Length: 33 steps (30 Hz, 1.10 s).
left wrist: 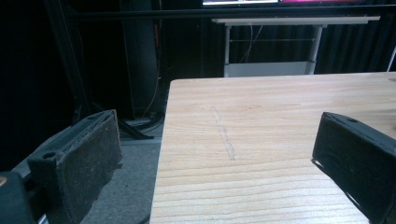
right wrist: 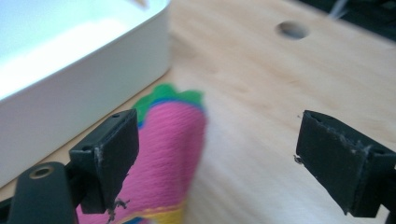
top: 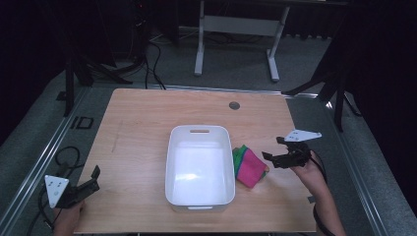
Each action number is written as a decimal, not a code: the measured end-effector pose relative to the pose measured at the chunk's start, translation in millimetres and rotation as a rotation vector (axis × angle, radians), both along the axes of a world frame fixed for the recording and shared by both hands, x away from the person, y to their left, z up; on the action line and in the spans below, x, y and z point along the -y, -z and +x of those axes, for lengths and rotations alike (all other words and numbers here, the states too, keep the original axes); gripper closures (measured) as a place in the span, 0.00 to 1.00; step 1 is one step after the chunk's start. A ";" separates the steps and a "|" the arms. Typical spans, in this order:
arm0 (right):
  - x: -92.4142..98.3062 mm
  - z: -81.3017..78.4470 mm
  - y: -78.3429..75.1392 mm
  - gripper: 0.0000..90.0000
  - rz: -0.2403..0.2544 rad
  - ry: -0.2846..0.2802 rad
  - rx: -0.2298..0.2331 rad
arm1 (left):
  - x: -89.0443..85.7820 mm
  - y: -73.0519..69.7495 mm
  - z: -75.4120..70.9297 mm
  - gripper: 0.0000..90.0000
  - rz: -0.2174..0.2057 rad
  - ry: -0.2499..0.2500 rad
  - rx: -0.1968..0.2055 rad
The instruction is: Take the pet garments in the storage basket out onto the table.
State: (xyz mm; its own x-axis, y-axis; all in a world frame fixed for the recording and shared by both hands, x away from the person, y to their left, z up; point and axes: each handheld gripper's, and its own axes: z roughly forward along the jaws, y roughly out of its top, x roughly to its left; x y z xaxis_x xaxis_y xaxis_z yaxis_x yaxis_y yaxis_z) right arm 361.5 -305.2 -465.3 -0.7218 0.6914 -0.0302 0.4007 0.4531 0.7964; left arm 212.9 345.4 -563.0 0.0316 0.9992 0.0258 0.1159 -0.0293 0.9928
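High view: the white tub (top: 200,167) is empty; the pink cloth (top: 251,167) lies beside it, both grippers' jaws wide apart.

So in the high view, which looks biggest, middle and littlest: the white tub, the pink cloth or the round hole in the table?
1. The white tub, easily the largest.
2. The pink cloth, folded beside the tub.
3. The round hole, the smallest. It lies farther from the camera, but the gap is too large for that to matter.
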 end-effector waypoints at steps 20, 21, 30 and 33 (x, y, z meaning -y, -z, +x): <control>68.0 -21.3 25.2 0.15 0.088 0.403 0.192 | -0.2 0.0 -0.1 0.02 -0.001 -0.002 0.000; 70.8 -22.8 28.2 0.15 0.091 0.425 0.197 | -0.1 0.0 -0.1 0.02 -0.001 -0.002 0.001; 85.7 -37.8 55.9 0.15 0.098 0.522 0.196 | -0.1 0.1 -0.2 0.02 -0.001 -0.002 0.002; 87.9 -43.2 64.7 0.15 0.105 0.542 0.196 | 0.0 0.1 -0.2 0.02 -0.003 -0.004 0.003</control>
